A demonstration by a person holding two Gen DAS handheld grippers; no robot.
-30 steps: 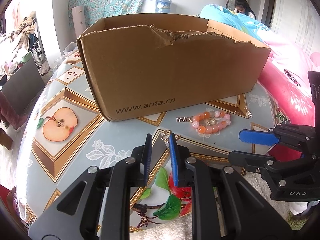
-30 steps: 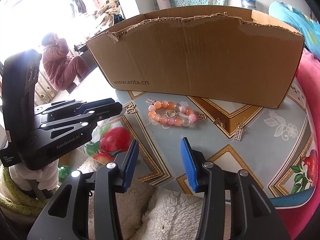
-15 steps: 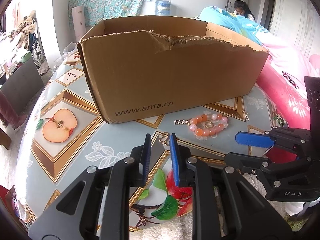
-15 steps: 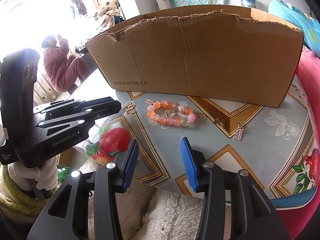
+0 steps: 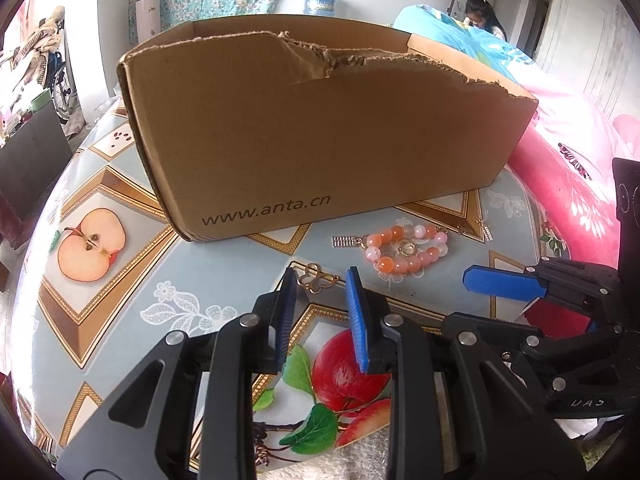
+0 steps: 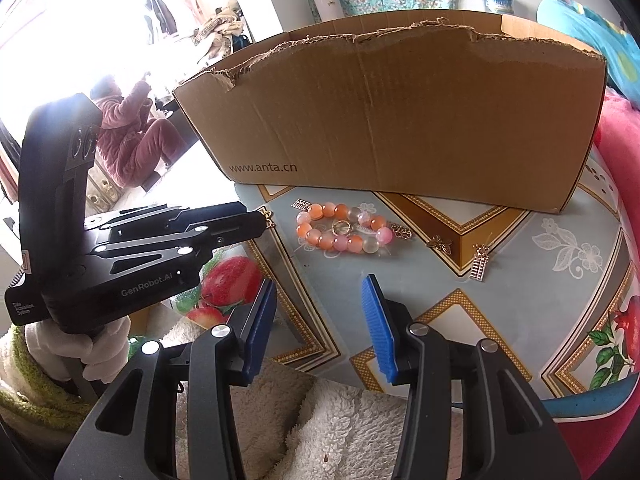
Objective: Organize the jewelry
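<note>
Left wrist view: left gripper [image 5: 320,284] low over the near edge of the table [image 5: 120,292], blue fingers [image 5: 356,312] apart with a small gap, nothing clamped; gold clover charm [image 5: 318,282] lies on the table right at the fingertips, whether the pads touch it cannot be told. Bead bracelet [image 5: 404,250], orange, pink and clear beads, lies flat just past the charm toward the right edge, with a gold ring [image 5: 407,247] inside its loop and a small abacus charm [image 5: 344,241] at its left end. Cardboard box [image 5: 320,132] printed www.anta.cn stands behind the jewelry, top rim torn, open at the top. Another ladder-like charm [image 5: 487,232] lies near the box's right corner. Right gripper [image 5: 504,286] comes in from the right edge, 1 blue finger showing, held above the table. Right wrist view: right gripper [image 6: 320,312] near the table's near edge, fingers wide apart, empty. Bead bracelet [image 6: 344,228] lies ahead of it in front of the cardboard box [image 6: 400,120], ring in the loop. 3 gold charms to its right: leaf-shaped one [image 6: 401,232] touching the beads, butterfly-like one [image 6: 439,243], then abacus piece [image 6: 480,267] furthest right. Left gripper [image 6: 256,226] reaches in from the left, tips at the clover charm [image 6: 267,216]. White fleece [image 6: 332,420] below the table edge.
</note>
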